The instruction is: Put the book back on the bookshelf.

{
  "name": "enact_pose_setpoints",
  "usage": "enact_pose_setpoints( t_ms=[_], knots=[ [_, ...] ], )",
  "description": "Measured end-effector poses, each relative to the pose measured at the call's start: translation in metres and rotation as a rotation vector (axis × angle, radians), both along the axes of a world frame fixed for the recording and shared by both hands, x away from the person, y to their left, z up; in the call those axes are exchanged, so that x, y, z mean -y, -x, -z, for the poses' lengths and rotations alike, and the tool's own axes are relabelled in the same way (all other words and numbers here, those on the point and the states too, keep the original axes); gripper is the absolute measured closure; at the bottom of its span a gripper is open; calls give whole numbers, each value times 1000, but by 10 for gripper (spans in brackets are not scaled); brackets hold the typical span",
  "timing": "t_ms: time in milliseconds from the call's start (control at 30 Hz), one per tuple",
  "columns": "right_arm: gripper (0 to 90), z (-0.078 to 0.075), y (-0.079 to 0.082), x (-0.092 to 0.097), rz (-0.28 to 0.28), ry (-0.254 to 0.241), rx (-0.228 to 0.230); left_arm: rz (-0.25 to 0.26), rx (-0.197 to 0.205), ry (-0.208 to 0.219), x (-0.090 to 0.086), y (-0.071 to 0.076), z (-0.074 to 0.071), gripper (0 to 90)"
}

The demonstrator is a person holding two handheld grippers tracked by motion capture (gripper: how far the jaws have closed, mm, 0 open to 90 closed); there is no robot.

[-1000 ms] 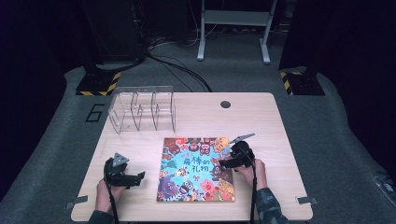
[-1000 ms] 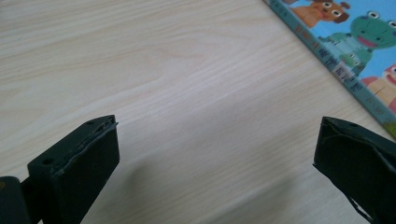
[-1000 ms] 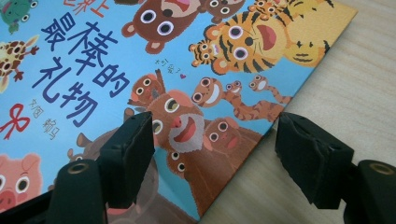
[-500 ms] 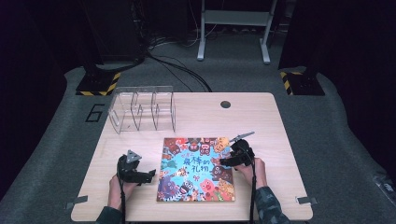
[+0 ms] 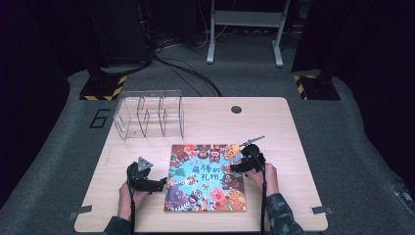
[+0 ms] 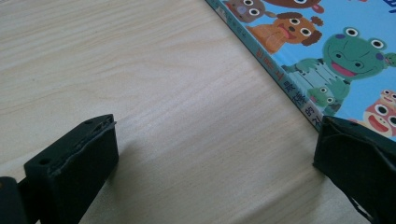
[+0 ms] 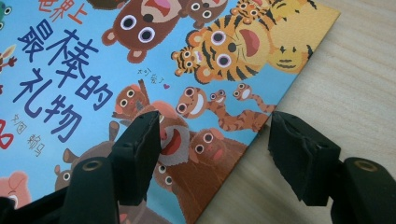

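Note:
A square picture book point(image 5: 208, 176) with cartoon animals on a blue cover lies flat on the wooden table point(image 5: 274, 127). My left gripper point(image 5: 159, 185) rests low on the table just left of the book's spine edge point(image 6: 285, 84). Its jaws stand wide open point(image 6: 215, 158) over bare wood. My right gripper point(image 5: 236, 169) sits at the book's right edge. One jaw is over the cover point(image 7: 93, 60), the other over the table beside it, so the edge runs between them point(image 7: 215, 140). These jaws have just been closing and do not press on the book.
A clear acrylic rack point(image 5: 149, 113) with several slots stands at the back left of the table. A round cable hole point(image 5: 236, 109) lies near the back edge. Dark floor, cables and stand legs lie beyond the table.
My left gripper has slid right across the table to the book's left edge. The right hand has stayed at the book's right edge.

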State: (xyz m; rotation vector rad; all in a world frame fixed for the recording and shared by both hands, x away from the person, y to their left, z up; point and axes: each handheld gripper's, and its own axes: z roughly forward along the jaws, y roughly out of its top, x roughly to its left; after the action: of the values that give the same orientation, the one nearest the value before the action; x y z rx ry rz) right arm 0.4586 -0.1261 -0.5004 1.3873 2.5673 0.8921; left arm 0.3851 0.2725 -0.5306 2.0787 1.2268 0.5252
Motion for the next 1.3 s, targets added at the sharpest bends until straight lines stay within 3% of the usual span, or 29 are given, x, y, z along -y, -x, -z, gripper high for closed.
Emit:
enact_pose_setpoints(
  t_ms=[100, 300, 467, 567, 667, 1000, 1033, 1300],
  knots=[
    [347, 0, -1, 0, 3, 3, -3, 0, 11, 1, 1, 0, 1, 0],
    [374, 1, -4, 5, 19, -36, -5, 27, -8, -15, 3, -1, -1, 0],
    [361, 0, -10, 3, 5, -8, 0, 20, 8, -12, 4, -1, 0, 0],
    [345, 0, -10, 1, 5, -12, -13, 31, -8, -13, 3, -1, -1, 0],
    [351, 0, -10, 2, 10, -14, -12, 25, 3, -10, 3, -1, 0, 0],
    [342, 0, -19, 7, 28, -79, -43, 34, -8, -14, 3, -1, -1, 0],
    [339, 0, -18, 7, 48, -98, -66, 34, -8, -13, 3, -1, -1, 0],
    [350, 2, -18, 16, 58, -176, -99, 35, -9, -13, 3, -1, -1, 0]
  ],
)
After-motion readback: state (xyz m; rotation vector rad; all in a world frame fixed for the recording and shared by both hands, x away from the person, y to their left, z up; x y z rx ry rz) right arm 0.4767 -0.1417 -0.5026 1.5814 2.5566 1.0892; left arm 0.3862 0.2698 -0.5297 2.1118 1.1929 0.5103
